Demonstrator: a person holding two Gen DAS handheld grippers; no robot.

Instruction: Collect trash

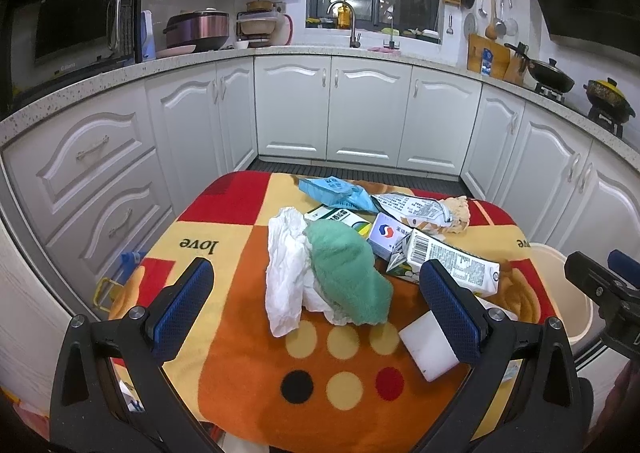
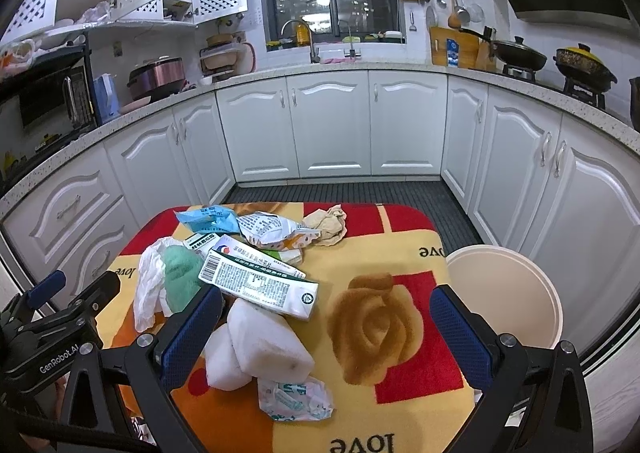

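Left gripper [image 1: 316, 303]: fingers wide apart, holding nothing, above the near edge of the litter pile.
Right gripper [image 2: 326, 327]: fingers spread wide, empty, over the rose print.
Surface: patterned blanket [image 2: 400, 241] in red, orange and yellow, printed "love".
Bin: cream round waste bin [image 2: 520, 293], just beside the blanket's right edge.
Trash, centre of blanket: crumpled white tissue [image 1: 286, 273]; green cloth [image 1: 348, 273] touching it; milk carton [image 2: 260, 283]; medicine box [image 1: 386, 235]; blue wrapper [image 2: 208, 219]; crumpled brown paper [image 2: 328, 225]; white foam pieces [image 2: 260, 345]; small crumpled wrapper [image 2: 296, 399].
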